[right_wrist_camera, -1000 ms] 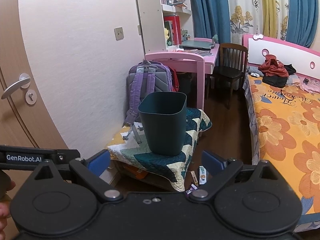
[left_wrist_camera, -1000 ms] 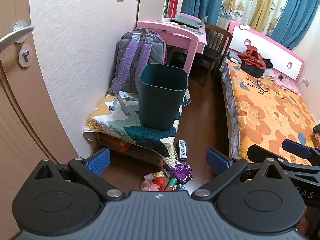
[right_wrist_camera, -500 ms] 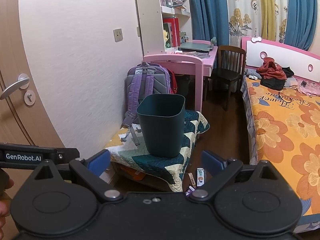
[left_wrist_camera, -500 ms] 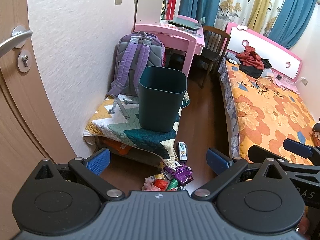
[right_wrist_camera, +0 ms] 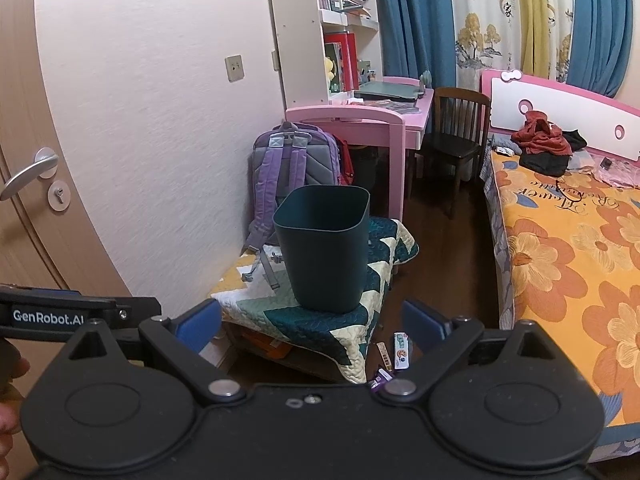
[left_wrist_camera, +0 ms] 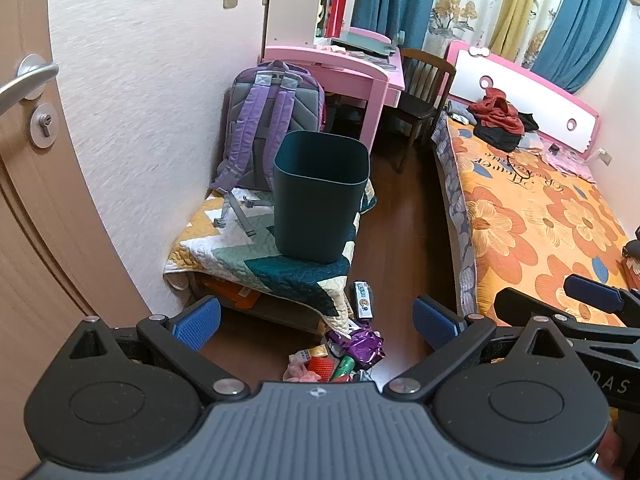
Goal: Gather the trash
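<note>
Both the left gripper (left_wrist_camera: 316,318) and the right gripper (right_wrist_camera: 312,320) hold their jaws apart, empty. The dark green plastic bin (left_wrist_camera: 319,196) stands on the quilted bench (left_wrist_camera: 224,240); colourful wrappers (left_wrist_camera: 340,356) lie on the near wooden floor (left_wrist_camera: 404,240).

A purple backpack (left_wrist_camera: 272,128) leans by the pink desk (left_wrist_camera: 340,68); apparently clothes (left_wrist_camera: 500,120) on the bed (left_wrist_camera: 540,220).

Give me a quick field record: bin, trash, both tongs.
bin: dark teal, upright on the quilt, nothing visible inside
trash: wrappers piled on the floor beside the quilt's corner, one carton lying apart
left tongs: open, holding nothing, above the trash
right tongs: open, holding nothing, facing the bin
</note>
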Motion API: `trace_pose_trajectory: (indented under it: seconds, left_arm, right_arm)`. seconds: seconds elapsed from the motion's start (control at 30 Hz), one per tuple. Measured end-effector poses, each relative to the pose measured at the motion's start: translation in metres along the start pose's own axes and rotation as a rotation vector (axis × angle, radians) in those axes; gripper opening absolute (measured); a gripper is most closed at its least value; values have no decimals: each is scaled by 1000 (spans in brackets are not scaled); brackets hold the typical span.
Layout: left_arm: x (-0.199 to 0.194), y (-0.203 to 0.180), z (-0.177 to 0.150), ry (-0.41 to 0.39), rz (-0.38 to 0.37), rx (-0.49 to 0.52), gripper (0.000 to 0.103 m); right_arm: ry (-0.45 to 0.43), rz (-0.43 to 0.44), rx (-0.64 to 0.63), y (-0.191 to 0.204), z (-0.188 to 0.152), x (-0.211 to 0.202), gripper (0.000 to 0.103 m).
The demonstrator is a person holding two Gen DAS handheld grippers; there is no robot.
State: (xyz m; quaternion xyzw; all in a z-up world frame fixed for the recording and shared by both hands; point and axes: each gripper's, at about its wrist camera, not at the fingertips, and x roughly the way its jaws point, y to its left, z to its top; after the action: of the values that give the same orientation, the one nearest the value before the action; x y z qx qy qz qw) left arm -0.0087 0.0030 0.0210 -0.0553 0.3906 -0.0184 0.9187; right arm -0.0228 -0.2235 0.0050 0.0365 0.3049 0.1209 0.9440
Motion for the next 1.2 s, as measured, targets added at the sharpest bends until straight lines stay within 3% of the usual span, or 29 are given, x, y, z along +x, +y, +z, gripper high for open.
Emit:
trace_pose_trajectory:
  seconds: [0.7, 0.93, 1.2]
  left_arm:
    - [37, -15, 17, 37, -33, 8, 103]
    - [90, -31, 33, 91, 5, 11, 103]
    - [188, -66, 50, 191, 66, -17, 103]
  right_arm:
    - [11, -21, 21, -10, 9, 18, 96]
    - [32, -44, 71, -51, 21, 57, 96]
    - [108, -39, 83, -129, 28, 137, 92]
